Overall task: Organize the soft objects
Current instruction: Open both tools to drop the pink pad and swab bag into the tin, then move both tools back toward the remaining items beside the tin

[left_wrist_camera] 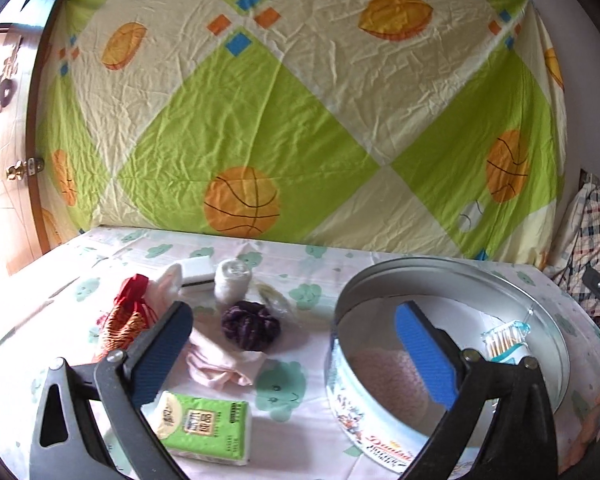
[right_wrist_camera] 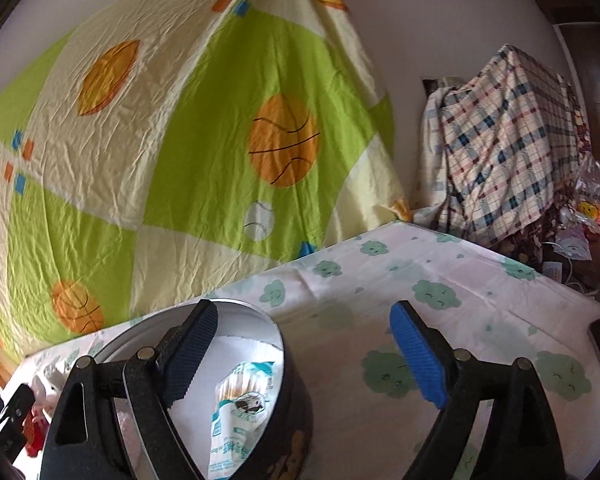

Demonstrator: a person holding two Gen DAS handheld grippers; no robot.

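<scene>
Left hand-held gripper (left_wrist_camera: 294,346) hangs over the worktop (left_wrist_camera: 308,272) with its jaws spread wide and nothing between the blue pads — one finger sits over the soft pile, the other over the round tin (left_wrist_camera: 352,404). Inside that tin there is a pinkish knitted piece (left_wrist_camera: 392,376) low against the near wall, and a clear packet of cotton swabs (left_wrist_camera: 504,338) toward the far right side.

Out on the cloud-print cover, the loose soft things are bunched to the left of the tin. A dark purple scrunchie (left_wrist_camera: 251,325) lies in the middle, with a crumpled pale pink cloth (left_wrist_camera: 220,360) just in front of it. Behind the scrunchie stands a white roll (left_wrist_camera: 232,280), and next to that a white sponge block (left_wrist_camera: 196,270). A red-and-orange drawstring pouch (left_wrist_camera: 126,316) lies at the left, partly behind the gripper finger. Nearest the camera is a green tissue pack (left_wrist_camera: 204,426), flat on the cover.

Over to the right hand-held gripper (right_wrist_camera: 306,352) — open wide too, holding nothing. Its left finger hangs above the tin's rim (right_wrist_camera: 236,304), its right finger is out over bare cloud-print cover. From this side the swab packet (right_wrist_camera: 236,408) shows plainly, lying on the tin's pale floor.

Behind it all hangs a green and cream sheet with basketballs (left_wrist_camera: 300,120), and a plaid cloth (right_wrist_camera: 508,140) is heaped off the worktop's right end.
</scene>
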